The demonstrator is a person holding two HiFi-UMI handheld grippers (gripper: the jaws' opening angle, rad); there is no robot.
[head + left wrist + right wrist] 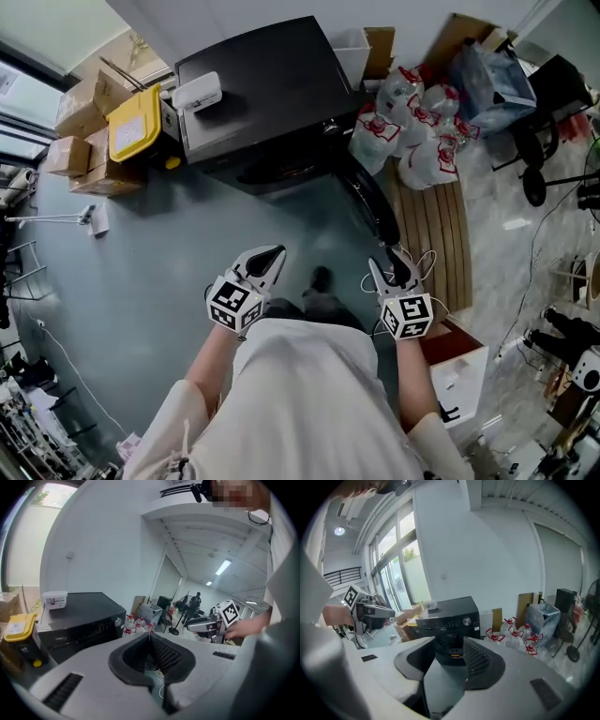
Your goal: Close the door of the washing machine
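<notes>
With the left claw (pixel 272 258) together, the right claw (pixel 389 266) apart, both empty, the washing machine door (pixel 373 202), open at the right just beyond the right claw, is best pushed leftward at its free edge until latched.

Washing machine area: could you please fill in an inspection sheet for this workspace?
Surface: grey floor, person standing on it.
Job's things: black washing machine; door swung open.
Clutter: white box on the machine; yellow container, cardboard boxes and water bottles beside it.
Grippers: left gripper shut, empty; right gripper open, empty.
Cables: thin white cable at right gripper.
Surroundings: wooden slats, windows.
</notes>
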